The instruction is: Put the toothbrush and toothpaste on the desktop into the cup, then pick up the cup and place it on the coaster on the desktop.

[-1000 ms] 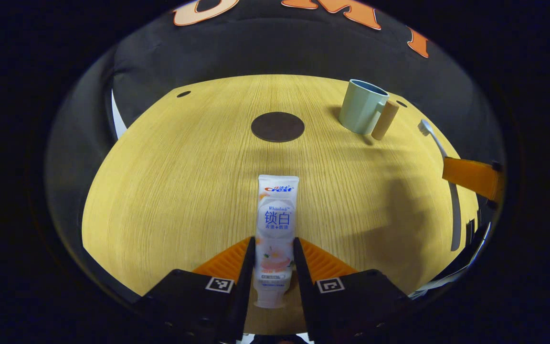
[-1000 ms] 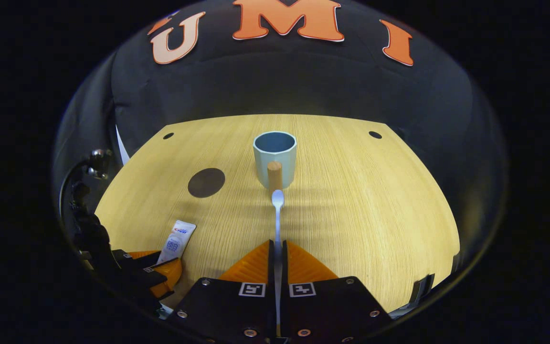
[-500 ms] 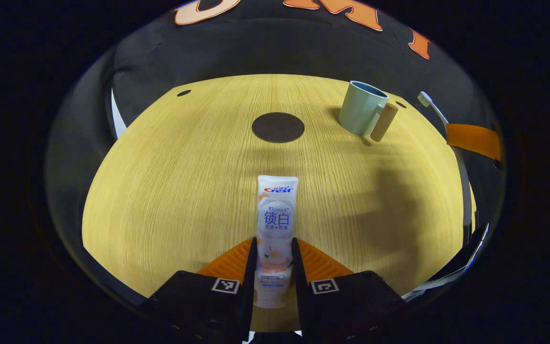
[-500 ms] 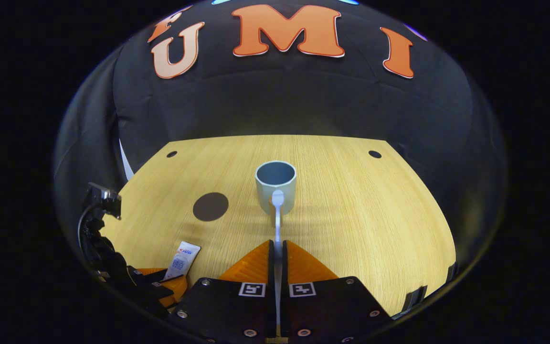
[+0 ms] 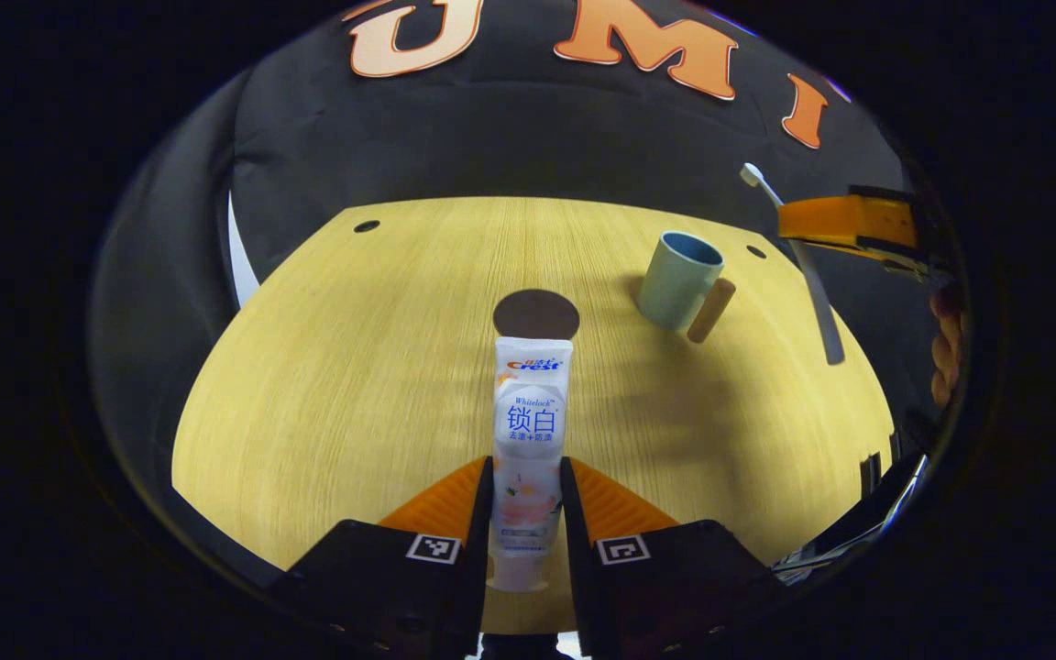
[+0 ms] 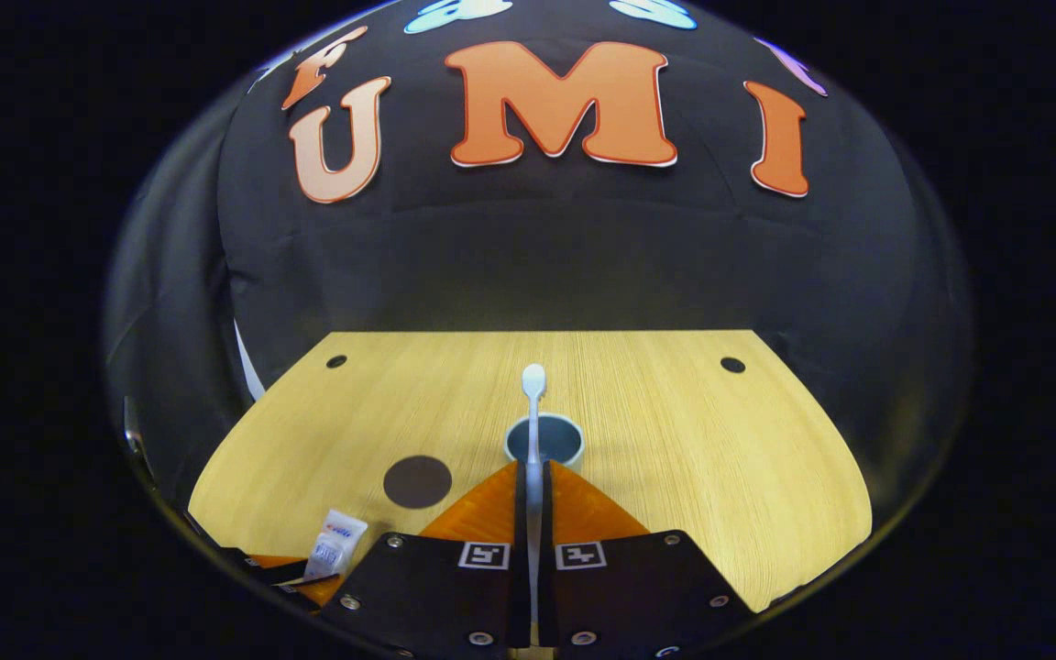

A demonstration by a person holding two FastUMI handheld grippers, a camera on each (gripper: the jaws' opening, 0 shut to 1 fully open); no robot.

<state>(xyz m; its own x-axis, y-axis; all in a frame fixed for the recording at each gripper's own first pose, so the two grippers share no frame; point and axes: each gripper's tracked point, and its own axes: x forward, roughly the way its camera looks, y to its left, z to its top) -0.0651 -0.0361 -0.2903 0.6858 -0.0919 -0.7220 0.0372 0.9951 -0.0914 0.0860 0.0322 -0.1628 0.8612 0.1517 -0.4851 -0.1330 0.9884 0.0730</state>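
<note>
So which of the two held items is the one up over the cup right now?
The toothbrush, clamped in the right gripper, head-up over the cup. The toothpaste sits in the left gripper, well short of the cup.

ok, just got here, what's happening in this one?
A person works two handheld tools over a wooden desktop. The left tool is shut on the toothpaste. The right tool is shut on the toothbrush, held in the air near the cup. The cup stands beside the coaster, not on it, with nothing in it yet.
</note>
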